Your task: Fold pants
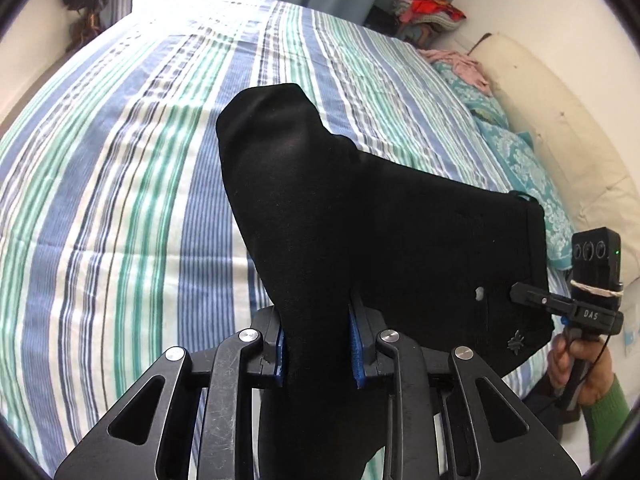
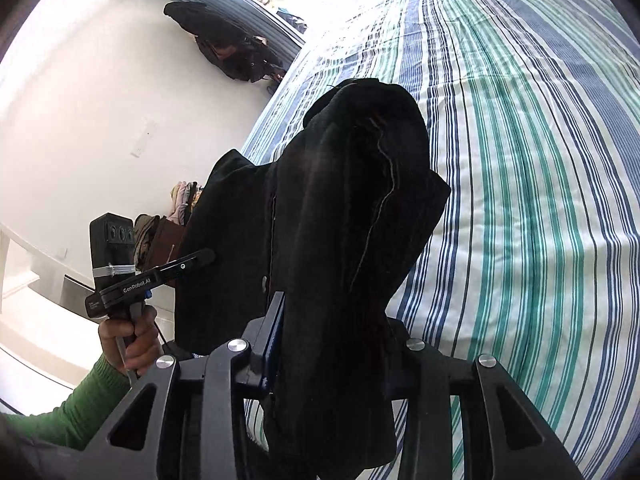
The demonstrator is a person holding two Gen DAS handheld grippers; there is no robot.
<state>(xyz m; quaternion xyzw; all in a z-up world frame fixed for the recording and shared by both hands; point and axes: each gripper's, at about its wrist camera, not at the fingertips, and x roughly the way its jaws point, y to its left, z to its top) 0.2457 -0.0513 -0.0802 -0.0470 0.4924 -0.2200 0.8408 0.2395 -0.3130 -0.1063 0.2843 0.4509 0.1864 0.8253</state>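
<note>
Left gripper (image 1: 318, 344) was nearest the lens: we had its blue pads (image 1: 355, 344) pinched narrow on a bunched fold of the black pants (image 1: 360, 216). The cloth rose out of the jaws and hung above the striped bedspread (image 1: 120, 200), clear of it there. Right gripper (image 2: 332, 344) was clamped on another bunch of the same pants; only its left pad (image 2: 276, 332) showed, the other was buried under cloth. So we held the pants up between both tools. Each camera caught the opposite tool in a hand (image 2: 132, 336) with a green sleeve (image 2: 76, 404). Teal pillows (image 1: 516, 168) lay along the bed's far edge.
</note>
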